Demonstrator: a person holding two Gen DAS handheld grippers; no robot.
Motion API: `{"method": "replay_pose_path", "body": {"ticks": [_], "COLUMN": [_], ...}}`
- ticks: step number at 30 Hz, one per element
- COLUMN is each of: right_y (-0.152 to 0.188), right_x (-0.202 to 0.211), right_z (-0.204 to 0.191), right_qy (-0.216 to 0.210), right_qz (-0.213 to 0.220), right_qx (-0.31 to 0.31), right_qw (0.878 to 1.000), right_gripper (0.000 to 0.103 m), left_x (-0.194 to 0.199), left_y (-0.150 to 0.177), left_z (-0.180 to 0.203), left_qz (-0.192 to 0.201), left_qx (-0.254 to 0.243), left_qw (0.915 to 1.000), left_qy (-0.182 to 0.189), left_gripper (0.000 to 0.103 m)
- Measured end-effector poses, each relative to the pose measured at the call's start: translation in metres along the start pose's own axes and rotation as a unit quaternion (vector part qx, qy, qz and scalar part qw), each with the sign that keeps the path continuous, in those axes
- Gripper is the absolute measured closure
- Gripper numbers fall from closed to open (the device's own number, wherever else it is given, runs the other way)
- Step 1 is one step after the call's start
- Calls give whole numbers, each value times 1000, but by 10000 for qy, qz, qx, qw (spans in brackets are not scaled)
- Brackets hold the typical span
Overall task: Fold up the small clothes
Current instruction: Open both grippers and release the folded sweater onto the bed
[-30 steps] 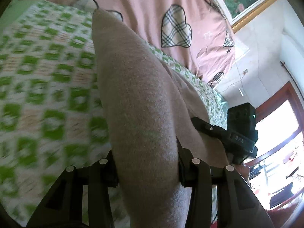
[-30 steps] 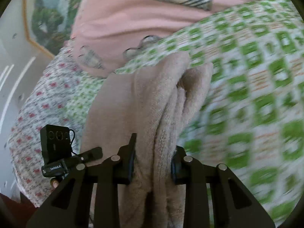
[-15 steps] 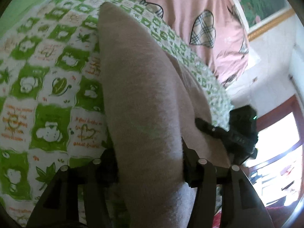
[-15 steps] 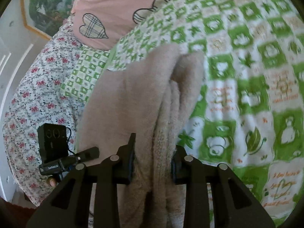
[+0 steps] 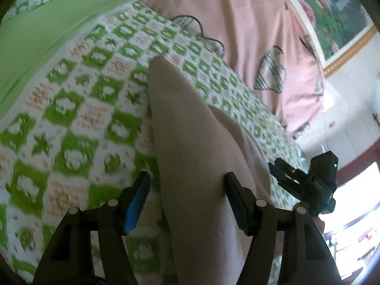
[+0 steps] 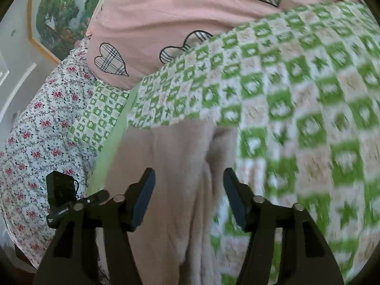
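The beige garment (image 5: 190,156) lies on the green checked bedspread (image 5: 78,123), its long axis running straight away from both grippers. The jaws of the left gripper (image 5: 186,197) and right gripper (image 6: 188,194) have just been opening; both stand apart, astride the near end, equally close, pads off the cloth

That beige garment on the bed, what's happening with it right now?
A person with a gripper in each hand is letting go of the folded beige garment on the green checked bedspread. The left gripper and right gripper have both just been opening; the cloth lies between their jaws, no longer pinched.
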State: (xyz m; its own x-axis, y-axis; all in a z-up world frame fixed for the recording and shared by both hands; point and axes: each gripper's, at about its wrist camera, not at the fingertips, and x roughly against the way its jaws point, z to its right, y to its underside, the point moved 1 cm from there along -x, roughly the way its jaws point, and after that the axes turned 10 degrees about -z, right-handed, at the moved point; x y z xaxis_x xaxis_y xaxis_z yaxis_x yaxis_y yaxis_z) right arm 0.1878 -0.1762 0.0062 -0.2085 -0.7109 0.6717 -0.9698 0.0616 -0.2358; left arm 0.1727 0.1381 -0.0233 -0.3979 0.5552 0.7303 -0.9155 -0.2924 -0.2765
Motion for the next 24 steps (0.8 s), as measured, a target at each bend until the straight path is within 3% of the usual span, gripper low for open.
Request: {"method": "replay_pose_path", "body": {"ticks": [2,3,5,7,9,13,20,24], "right_y": [-8,-11,-14,-15,-15,-12,0,32], "right_x": [-17,-29,-28,-9,4,-21,6,39], "right_z": [0,0,-3,-6,-2,21,17,-1], "right_qy": [41,73,223,46,179,345,34,-32], "right_qz": [-189,-359,-281,99,278,-187,-11,86], "right_qx": [-20,0,113,200,199,-36,-241,-4], "right_qw": [9998,9993,9993,9997,9993,9992,9997,10000], "right_gripper": [76,83,94,95,95,95,87,72], "left_x": [-6,-8,-14,-15,-22,-36,-5,30], "left_y": [-10,-12,-17,-16,-15,-10,17,65], "left_z": [4,4,17,30,40,50,57,65], "left_qz": [75,107,197,268,229,139,225,303], "left_qx": [106,114,34,-192,-364,-602,-817,-1052], "left_qw": [9997,9995,9985,9967,9953,9890,9853,9839], "left_qy": [-183,-259,-517,-737,-869,-1343,-1487,-1409], "left_gripper": [39,44,53,54,55,55,55,55]}}
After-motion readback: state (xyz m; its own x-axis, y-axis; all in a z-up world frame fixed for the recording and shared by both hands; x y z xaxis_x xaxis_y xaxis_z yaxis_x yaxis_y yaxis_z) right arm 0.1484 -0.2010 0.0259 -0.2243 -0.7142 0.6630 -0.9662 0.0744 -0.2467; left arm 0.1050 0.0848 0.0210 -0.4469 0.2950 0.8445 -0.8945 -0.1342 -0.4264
